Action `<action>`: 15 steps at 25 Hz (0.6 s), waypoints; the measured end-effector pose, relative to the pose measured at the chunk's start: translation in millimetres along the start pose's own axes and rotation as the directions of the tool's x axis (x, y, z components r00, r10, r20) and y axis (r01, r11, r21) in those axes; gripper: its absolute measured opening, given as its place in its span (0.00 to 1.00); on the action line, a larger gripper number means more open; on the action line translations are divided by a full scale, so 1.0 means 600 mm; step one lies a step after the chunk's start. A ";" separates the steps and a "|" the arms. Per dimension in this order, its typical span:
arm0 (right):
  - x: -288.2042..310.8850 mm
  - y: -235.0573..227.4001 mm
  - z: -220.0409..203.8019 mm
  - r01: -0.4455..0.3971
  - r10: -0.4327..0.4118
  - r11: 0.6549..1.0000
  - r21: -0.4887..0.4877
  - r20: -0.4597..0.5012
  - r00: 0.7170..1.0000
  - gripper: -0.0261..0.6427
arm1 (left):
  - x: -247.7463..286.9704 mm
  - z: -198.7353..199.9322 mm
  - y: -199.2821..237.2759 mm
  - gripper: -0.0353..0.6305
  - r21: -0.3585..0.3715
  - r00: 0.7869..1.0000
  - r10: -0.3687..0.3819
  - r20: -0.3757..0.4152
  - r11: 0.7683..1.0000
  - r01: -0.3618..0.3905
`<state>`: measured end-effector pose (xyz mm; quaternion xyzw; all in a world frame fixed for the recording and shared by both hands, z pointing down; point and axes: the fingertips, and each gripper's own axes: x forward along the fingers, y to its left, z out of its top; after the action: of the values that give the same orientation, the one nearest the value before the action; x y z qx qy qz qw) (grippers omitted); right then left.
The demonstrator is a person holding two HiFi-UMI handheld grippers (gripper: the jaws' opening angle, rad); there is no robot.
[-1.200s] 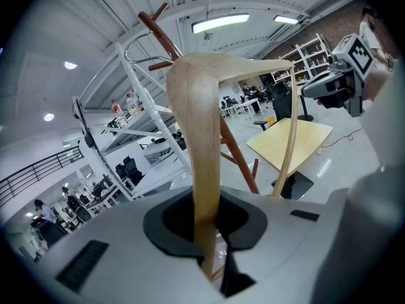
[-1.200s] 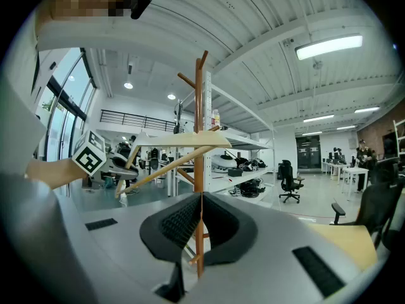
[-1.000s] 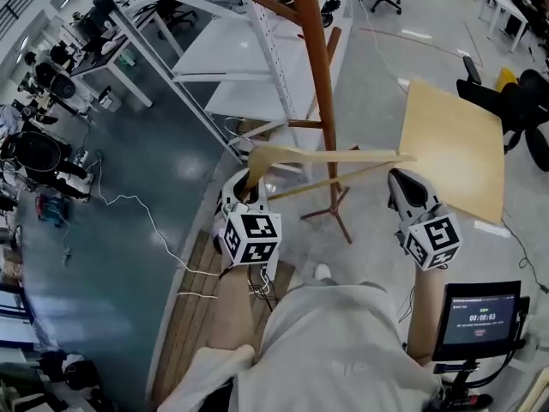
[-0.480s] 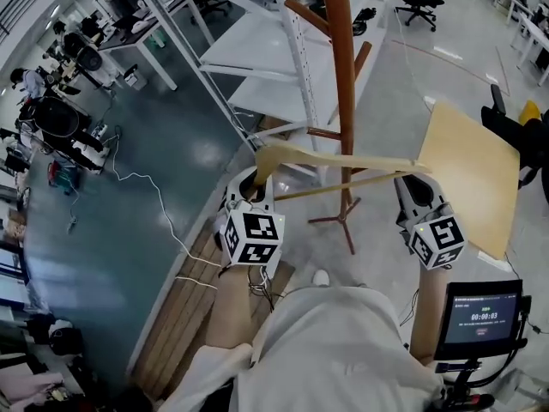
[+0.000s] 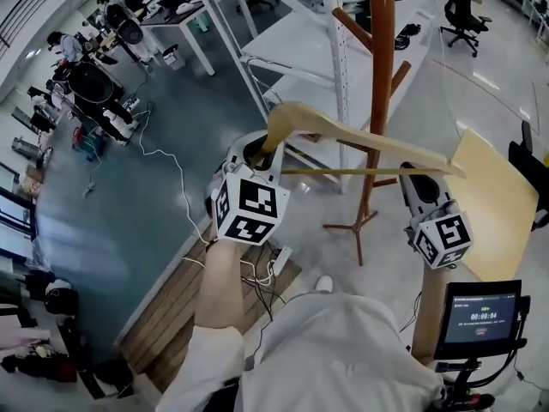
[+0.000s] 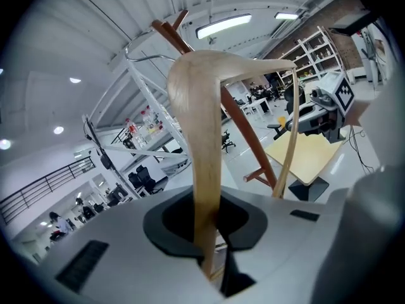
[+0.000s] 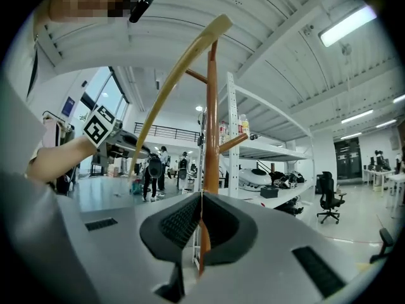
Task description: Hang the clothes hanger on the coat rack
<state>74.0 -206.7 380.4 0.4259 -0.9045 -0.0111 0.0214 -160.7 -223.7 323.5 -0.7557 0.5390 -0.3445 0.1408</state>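
Note:
A pale wooden clothes hanger point(image 5: 369, 144) hangs in the air in front of the brown coat rack point(image 5: 380, 84). My left gripper point(image 5: 257, 154) is shut on the hanger's left arm. That arm point(image 6: 202, 138) runs up out of the jaws in the left gripper view. My right gripper point(image 5: 414, 178) sits just under the hanger's right end with its pads together. In the right gripper view nothing shows between them, and the hanger point(image 7: 171, 81) arcs above the gripper point(image 7: 201, 223). The rack's pole point(image 7: 211, 125) stands straight ahead of it.
White metal shelving point(image 5: 300, 50) stands behind the rack. A pale wooden table point(image 5: 497, 204) is at the right, with a small screen on a stand point(image 5: 482, 316) below it. Cables point(image 5: 171, 178) trail over the green floor at the left, and people stand far off point(image 5: 86, 84).
Both grippers have lifted the hanger, the left end more, so it now tilts down to the right. It has come closer to the coat rack's pole.

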 end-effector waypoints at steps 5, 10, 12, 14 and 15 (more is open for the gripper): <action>0.029 0.034 0.036 -0.059 0.060 0.998 -0.020 0.028 0.998 0.06 | -0.033 0.044 0.061 0.13 0.041 0.999 0.047 0.021 0.998 -0.048; 0.035 0.051 0.053 -0.085 0.086 0.996 -0.024 0.045 0.995 0.06 | -0.053 0.090 0.098 0.13 0.055 0.997 0.057 0.052 0.997 -0.060; 0.035 0.054 0.060 -0.090 0.092 0.996 -0.025 0.056 0.994 0.06 | -0.055 0.105 0.108 0.13 0.069 0.996 0.062 0.057 0.995 -0.066; 0.038 0.056 0.067 -0.091 0.093 0.995 -0.027 0.066 0.993 0.06 | -0.055 0.120 0.118 0.13 0.083 0.996 0.065 0.063 0.994 -0.070; 0.040 0.056 0.070 -0.090 0.092 0.996 -0.028 0.069 0.993 0.06 | -0.055 0.127 0.123 0.13 0.088 0.996 0.065 0.067 0.994 -0.071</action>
<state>30.8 -203.8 340.5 0.3832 -0.9230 -0.0361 -0.0049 -168.4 -233.8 213.1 -0.7404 0.5435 -0.3389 0.2037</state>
